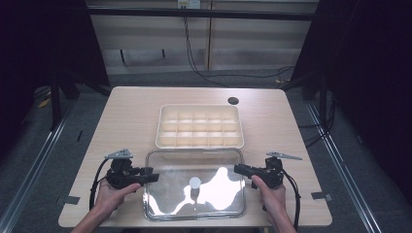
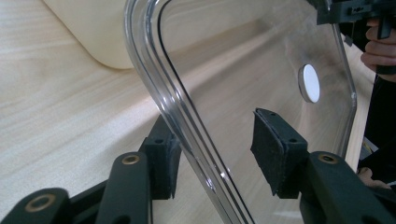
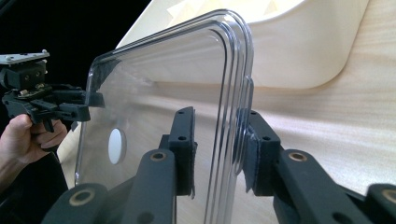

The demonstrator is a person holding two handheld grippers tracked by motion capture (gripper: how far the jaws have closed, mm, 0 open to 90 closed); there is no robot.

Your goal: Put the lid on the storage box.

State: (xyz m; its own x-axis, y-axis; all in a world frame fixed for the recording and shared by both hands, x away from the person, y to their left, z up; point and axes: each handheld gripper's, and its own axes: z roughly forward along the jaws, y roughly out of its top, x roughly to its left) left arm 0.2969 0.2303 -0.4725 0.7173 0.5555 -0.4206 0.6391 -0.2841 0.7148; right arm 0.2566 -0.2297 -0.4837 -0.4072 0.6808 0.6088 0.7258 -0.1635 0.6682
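- A clear plastic lid (image 1: pixel 194 184) with rounded corners lies on the near middle of the wooden table (image 1: pixel 131 111); a small white disc (image 1: pixel 195 182) sits at its centre.
- Its near edge runs close to the table's near edge, and its far edge lies just beside the near wall of a cream divided tray (image 1: pixel 200 126).
- The tray stands at the table's middle, its rows of compartments empty, with bare tabletop to its left, right and far sides.
- A dark round spot (image 1: pixel 233 101) sits on the table beyond the tray's far right corner.
- The left gripper (image 1: pixel 151 176) points right at the lid's left edge. In the left gripper view the raised rim (image 2: pixel 187 121) passes between its jaws, which stand apart: one pad is at the rim, the other pad (image 2: pixel 271 144) well clear of it.
- The right gripper (image 1: pixel 239 169) points left at the lid's right edge. In the right gripper view its jaws straddle the rim (image 3: pixel 236 93), one pad (image 3: pixel 254 149) touching it and the other a little off; whether they clamp it I cannot tell.
- Open tabletop lies left of the left hand (image 1: pixel 112 194) and right of the right hand (image 1: pixel 272 196).
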